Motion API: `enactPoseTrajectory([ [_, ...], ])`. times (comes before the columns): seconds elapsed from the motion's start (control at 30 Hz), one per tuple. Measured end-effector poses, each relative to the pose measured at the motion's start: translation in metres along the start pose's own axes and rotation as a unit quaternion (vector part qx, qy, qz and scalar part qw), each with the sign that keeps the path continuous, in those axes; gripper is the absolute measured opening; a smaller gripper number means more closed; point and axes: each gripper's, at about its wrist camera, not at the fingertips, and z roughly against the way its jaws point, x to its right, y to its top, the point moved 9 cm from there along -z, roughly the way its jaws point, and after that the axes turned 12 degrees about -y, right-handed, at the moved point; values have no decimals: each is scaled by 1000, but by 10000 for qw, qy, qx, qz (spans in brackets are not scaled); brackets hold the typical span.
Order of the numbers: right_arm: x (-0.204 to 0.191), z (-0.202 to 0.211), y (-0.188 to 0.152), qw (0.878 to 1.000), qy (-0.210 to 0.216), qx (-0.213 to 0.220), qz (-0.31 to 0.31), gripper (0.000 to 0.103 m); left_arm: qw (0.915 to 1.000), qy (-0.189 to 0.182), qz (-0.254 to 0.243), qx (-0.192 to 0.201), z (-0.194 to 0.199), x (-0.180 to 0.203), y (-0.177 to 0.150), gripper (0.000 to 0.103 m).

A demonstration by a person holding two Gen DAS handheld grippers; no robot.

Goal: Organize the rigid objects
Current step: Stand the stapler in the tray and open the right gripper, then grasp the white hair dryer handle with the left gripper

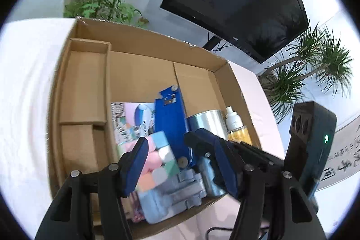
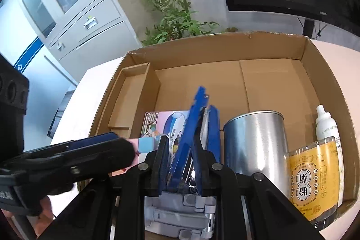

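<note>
Blue flat plastic tool (image 2: 198,127) clamped in right gripper (image 2: 180,163) jaws.

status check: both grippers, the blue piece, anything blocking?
Right gripper shut on blue clamp, over cardboard box. Left gripper open, empty. Metal can close beside clamp.
</note>
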Motion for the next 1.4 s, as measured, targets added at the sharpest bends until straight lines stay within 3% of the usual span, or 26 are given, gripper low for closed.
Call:
enactPoseTrajectory([
  [0.13,10,18,-12,9998,-58,169,111,25,9996,196,-175,-64,4,-6,-15,60],
  [0.2,13,33,-19,9988,-115,364,304,43,9990,392,-164,-133,2,-14,-22,60],
  [0.27,17,51,-27,9967,-129,634,499,76,9975,683,-138,-117,3,-23,-28,58],
  [0.37,24,75,-41,9931,-37,965,665,94,9955,867,-243,297,28,-24,-37,58],
  [0.43,29,92,-60,9901,102,1149,802,103,9884,1124,-656,780,62,-8,-52,65],
  [0.5,29,104,-89,9866,238,1257,1014,103,9793,1453,-926,1061,95,6,-76,82],
  [0.57,22,105,-120,9830,381,1186,1350,103,9726,1690,-846,1352,134,14,-107,82],
  [0.63,10,105,-156,9782,634,1054,1674,103,9730,1735,-624,1389,161,17,-132,82],
  [0.77,-18,112,-211,9727,1445,626,1702,103,9688,1922,-211,1551,220,17,-198,82],
  [0.87,-41,119,-239,9664,1724,445,1852,103,9725,1964,-56,1255,222,0,-241,82],
  [0.97,-71,126,-275,9552,1947,294,2208,102,9770,1851,568,890,208,-39,-292,81],
  [1.1,-88,137,-302,9462,2014,347,2510,102,9781,1387,1240,935,195,-68,-336,80],
  [1.17,-91,142,-312,9443,2008,303,2591,102,9780,1118,1462,982,185,-74,-348,80],
  [1.3,-91,148,-320,9419,2035,280,2656,102,9753,1164,1516,1108,169,-77,-351,80],
  [1.4,-90,145,-312,9428,1967,367,2666,102,9725,1087,1438,1474,176,-72,-337,80],
])
